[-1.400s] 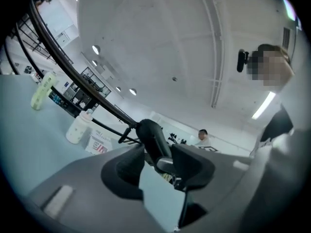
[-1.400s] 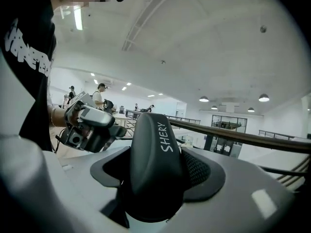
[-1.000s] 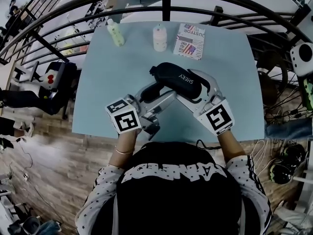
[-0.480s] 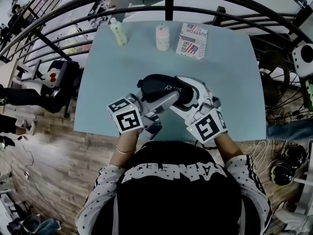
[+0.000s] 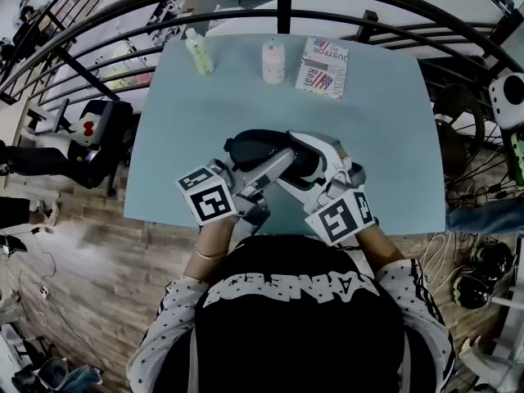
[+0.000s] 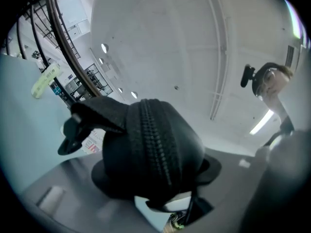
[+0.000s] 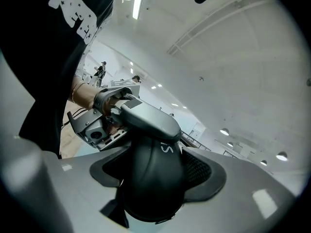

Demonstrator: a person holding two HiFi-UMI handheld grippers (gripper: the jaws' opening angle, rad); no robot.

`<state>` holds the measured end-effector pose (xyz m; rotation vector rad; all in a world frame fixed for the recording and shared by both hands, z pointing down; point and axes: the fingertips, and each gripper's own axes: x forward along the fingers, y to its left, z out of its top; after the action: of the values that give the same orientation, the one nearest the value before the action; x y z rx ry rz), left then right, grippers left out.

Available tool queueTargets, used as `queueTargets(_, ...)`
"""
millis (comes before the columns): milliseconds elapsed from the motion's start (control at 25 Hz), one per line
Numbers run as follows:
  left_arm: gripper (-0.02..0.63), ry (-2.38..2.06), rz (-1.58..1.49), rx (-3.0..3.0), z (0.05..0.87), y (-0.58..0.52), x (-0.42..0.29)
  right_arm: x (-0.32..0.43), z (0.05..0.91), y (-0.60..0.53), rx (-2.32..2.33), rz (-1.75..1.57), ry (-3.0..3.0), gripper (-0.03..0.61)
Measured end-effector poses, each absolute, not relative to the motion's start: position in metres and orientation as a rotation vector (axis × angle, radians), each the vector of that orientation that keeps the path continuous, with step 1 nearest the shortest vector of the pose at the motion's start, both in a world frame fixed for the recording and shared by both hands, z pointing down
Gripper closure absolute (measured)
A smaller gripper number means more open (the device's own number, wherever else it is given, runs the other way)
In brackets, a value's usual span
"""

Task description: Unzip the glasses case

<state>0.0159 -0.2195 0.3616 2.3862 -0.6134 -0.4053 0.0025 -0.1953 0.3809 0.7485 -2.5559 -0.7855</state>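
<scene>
Zipper (image 6: 154,142) teeth look meshed shut along the stretch that shows in the left gripper view, and no pull is visible, so unzipping seems not yet started. One glasses case (image 5: 260,149) is held above the table's (image 5: 393,137) near side, left gripper (image 5: 274,164) clamped on one end, right gripper (image 5: 315,166) on the other. At the far edge stand two bottles (image 5: 199,53) (image 5: 273,62) and one printed packet (image 5: 322,67).

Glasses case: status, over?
Left tool and right tool both clamped on glasses case, over table. Zipper closed where visible. Nothing in the way; green bottle, white bottle, packet at far edge.
</scene>
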Motion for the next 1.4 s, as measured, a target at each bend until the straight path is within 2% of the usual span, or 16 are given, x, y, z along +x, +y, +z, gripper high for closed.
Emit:
queueTargets(560,0.614,-0.64,-0.429,2.451,0.342,-0.219,-0.011,0.015,0.369,-0.187,0.739,-0.701,-2.69,0.241)
queueTargets(720,0.614,-0.646,-0.453,2.48,0.331,-0.222,-0.02,0.031,0.367,-0.188,0.759,-0.659,-2.703,0.279)
queueTargets(920,0.614,-0.64,-0.493,2.501,0.32,-0.22,-0.024,0.051,0.372,-0.191,0.842,-0.549,-2.74,0.383)
queueTargets(1200,0.614,-0.58,-0.534,2.523,0.31,-0.21,-0.022,0.057,0.368,-0.193,0.896,-0.251,-2.937,0.44)
queueTargets(1320,0.614,-0.55,-0.55,2.522,0.309,-0.205,-0.023,0.057,0.367,-0.189,0.873,-0.249,-2.958,0.446)
queueTargets(1400,0.614,-0.531,-0.542,2.528,0.31,-0.202,-0.022,0.057,0.368,-0.189,0.873,-0.276,-2.94,0.477)
